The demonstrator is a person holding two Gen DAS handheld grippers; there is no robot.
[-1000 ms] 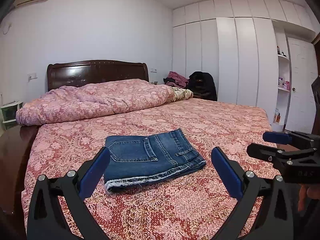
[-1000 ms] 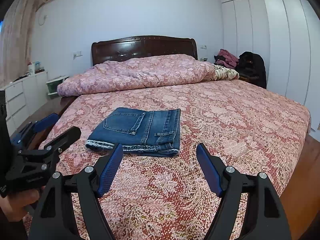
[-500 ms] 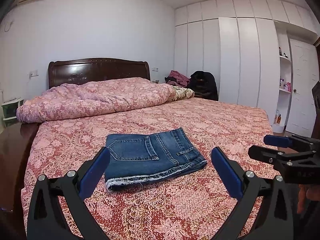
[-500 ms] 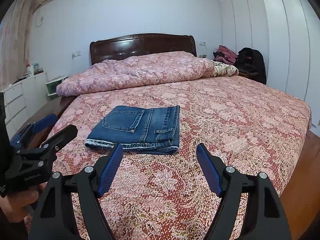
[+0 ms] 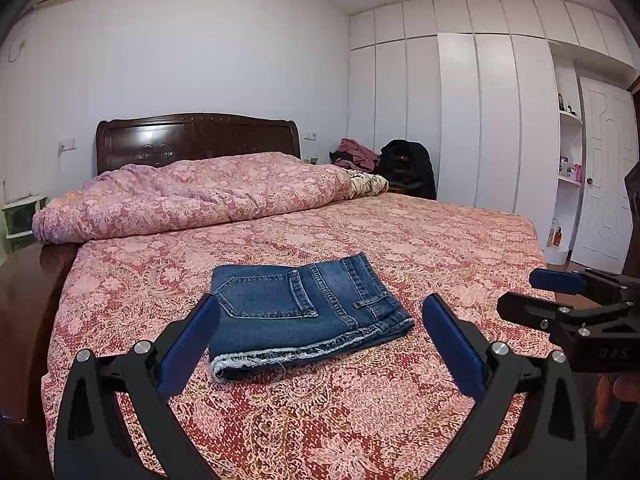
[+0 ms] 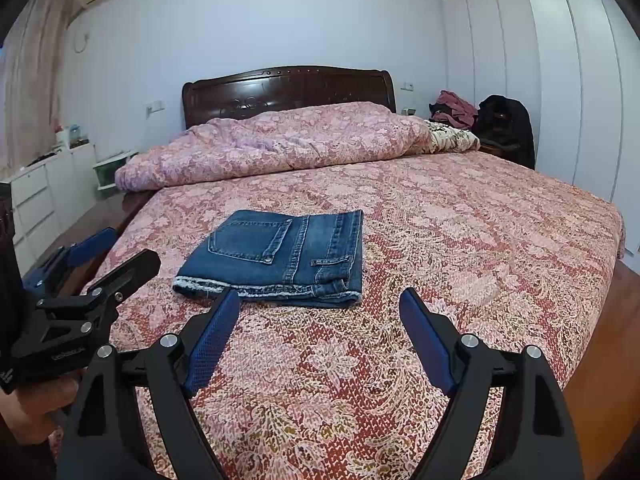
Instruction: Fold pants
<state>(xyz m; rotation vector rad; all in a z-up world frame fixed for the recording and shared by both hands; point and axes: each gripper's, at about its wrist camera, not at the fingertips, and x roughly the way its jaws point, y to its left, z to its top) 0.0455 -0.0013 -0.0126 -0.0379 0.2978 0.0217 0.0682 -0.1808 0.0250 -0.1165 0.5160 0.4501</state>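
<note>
so the pants look as good as done: a compact denim bundle, several layers thick, lies flat on the patterned bedspread, on the near half of the bed and well short of the rolled quilt that lies against the headboard. no leg trails out of the bundle, a back pocket faces up, and the frayed white hems line its near edge, the edge farthest from the headboard. the waistband, with a belt loop showing, runs down the side toward the wardrobe, and the opposite side is a clean fold. what is left, by my reading, is little: maybe a pat to square the slightly uneven layers at the hem corner, nothing more. the bundle's long axis runs across the bed, roughly parallel to the headboard, though it is not far off square, and in the left wrist view it sits a touch skewed, the waistband corner swung nearer than the folded corner. the left gripper hangs just short of the hem edge, jaws spread wide, nothing between the blue pads, not touching the cloth. the right gripper is farther from the headboard than the pants too, off toward the waistband end; its jaws are opening wider right now and they are empty, only bedspread showing between them. each gripper shows at the edge of the other's view, both clear of the denim, so the pants rest on their own.
</note>
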